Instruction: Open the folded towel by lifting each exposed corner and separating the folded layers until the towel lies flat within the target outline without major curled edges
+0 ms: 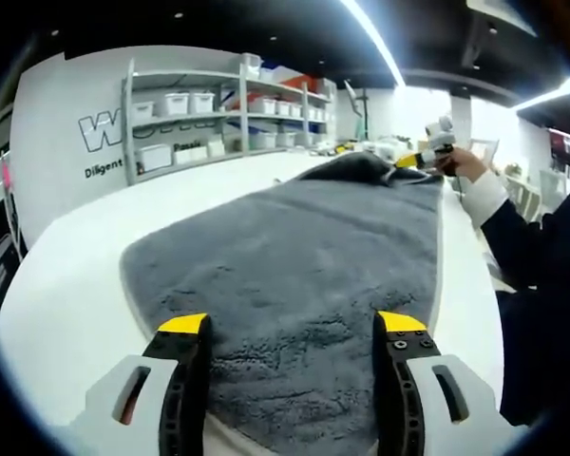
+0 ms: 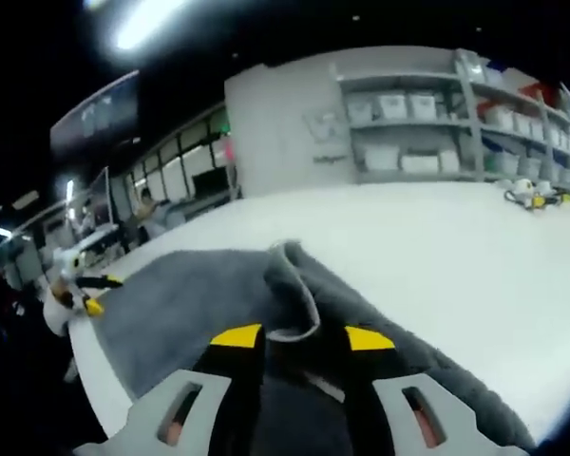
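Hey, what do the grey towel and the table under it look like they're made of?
The grey towel looks like plush microfibre or terry: a matte, fuzzy nap with soft folds where the right gripper lifts a corner. The table looks like smooth white laminate or painted board, with an even, faintly glossy surface; its exact material can't be told.

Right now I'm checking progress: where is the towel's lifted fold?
In the right gripper view, the raised fold of the grey towel bunches just above the right hand-held gripper, on the white table.
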### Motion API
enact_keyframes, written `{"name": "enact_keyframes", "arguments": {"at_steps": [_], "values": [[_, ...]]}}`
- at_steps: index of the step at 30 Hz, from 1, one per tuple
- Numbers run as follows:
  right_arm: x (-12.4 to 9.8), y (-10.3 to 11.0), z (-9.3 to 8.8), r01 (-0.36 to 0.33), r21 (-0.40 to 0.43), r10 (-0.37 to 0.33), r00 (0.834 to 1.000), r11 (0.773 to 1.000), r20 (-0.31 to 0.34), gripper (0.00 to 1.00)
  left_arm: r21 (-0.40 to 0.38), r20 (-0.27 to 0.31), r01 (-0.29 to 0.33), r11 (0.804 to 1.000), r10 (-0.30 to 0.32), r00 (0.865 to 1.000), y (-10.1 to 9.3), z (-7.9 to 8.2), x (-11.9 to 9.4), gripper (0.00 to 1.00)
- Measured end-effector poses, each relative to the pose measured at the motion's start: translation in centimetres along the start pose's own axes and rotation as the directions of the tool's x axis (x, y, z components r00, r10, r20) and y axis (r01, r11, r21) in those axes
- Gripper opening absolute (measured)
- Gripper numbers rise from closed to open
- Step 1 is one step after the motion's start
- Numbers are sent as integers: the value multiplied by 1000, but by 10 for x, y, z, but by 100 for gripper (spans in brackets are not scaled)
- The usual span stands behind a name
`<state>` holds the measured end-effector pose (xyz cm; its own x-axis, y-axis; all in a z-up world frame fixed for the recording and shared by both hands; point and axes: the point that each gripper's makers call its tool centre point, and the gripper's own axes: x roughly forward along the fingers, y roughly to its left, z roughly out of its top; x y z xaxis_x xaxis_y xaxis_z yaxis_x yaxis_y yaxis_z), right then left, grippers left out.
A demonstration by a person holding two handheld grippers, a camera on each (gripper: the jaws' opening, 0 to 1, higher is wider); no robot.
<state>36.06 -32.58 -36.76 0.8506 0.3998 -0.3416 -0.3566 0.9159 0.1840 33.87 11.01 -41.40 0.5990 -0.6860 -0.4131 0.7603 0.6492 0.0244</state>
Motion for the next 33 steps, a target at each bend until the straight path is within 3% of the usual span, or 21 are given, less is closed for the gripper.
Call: {"name": "enact_keyframes", "arguments": {"at_steps": [6, 8, 12, 15, 19, 23, 26, 33], "values": [[9, -1, -5, 0, 53, 1, 1000, 999, -12, 29, -3, 1, -1, 1000, 1, 1000, 0, 0, 0, 68], [13, -3, -7, 0, 118, 2, 1000, 993, -17, 33, -4, 2, -1, 1000, 1, 1000, 0, 0, 0, 68], [21, -10, 5, 6, 224, -24, 997, 975, 76, 30, -7, 4, 1, 1000, -1, 1000, 5, 0, 0, 67], [26, -8, 1, 8, 239, -22, 998, 971, 58, 33, -5, 4, 0, 1000, 0, 1000, 5, 1, 0, 67], [33, -3, -5, 8, 220, -14, 1000, 976, 25, 33, -4, 4, 2, 1000, -2, 1000, 1, 1, 2, 67], [34, -1, -15, 27, 159, -20, 999, 987, -46, 33, -2, 2, 0, 1000, 0, 1000, 0, 1, 2, 67], [29, -14, -27, 70, 79, -60, 991, 994, -116, 22, -2, 2, -1, 1000, 1, 1000, -1, 1, 2, 67], [18, -7, -31, 45, 14, -42, 986, 999, -160, 9, -2, 1, -1, 1000, 1, 1000, 0, 1, 2, 67]]}}
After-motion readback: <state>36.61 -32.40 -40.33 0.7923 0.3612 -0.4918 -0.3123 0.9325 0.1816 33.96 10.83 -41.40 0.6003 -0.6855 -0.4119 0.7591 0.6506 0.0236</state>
